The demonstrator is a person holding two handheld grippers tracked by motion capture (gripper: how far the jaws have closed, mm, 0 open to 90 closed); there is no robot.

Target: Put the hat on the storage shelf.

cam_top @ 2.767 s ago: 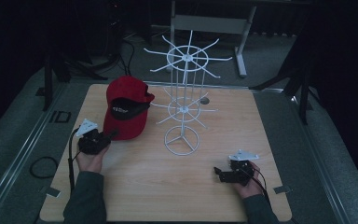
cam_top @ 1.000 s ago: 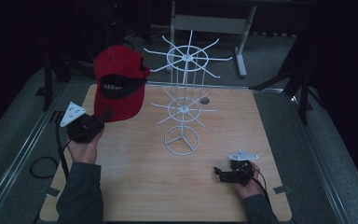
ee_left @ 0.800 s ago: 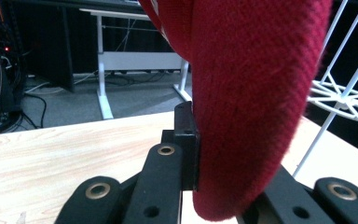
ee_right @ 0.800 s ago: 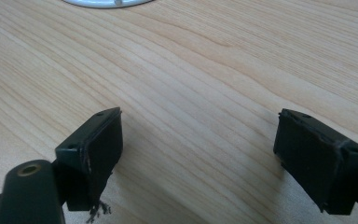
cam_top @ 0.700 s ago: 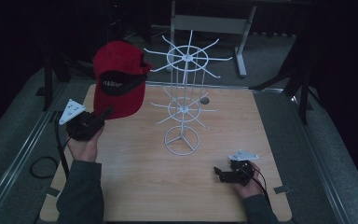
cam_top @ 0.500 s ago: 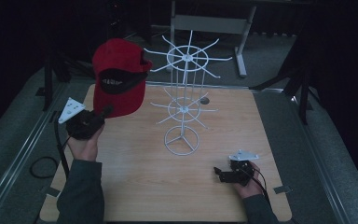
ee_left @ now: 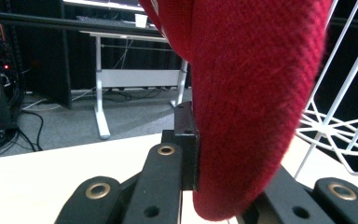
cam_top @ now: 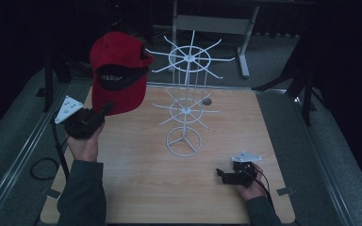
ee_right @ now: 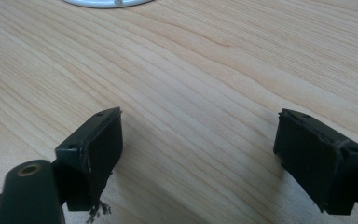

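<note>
Red woven-fabric baseball cap (cam_top: 118, 70) hangs in the air left of the white wire spinner rack (cam_top: 186, 101) in the high view, pinched at its lower edge by the left tongs (cam_top: 104, 109); light, soft, floppy, so it will likely sag and swing. Left gripper view: jaws clamped tight on the stiffer brim (ee_left: 242, 116), probably the best hold. Right gripper view: right tongs (ee_right: 198, 140) spread wide, nothing between them, low over the pale wooden tabletop (ee_right: 205, 60).

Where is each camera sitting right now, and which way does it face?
High view: above the person's side, facing forward and down on the table; both forearms, left tool holding the red cap, right tool.
Left gripper view: on the left tool, looking level along the jaws clamping the cap's brim.
Right gripper view: on the right tool, facing the tabletop, jaws apart.
Shared: all three catch the white wire rack.
</note>
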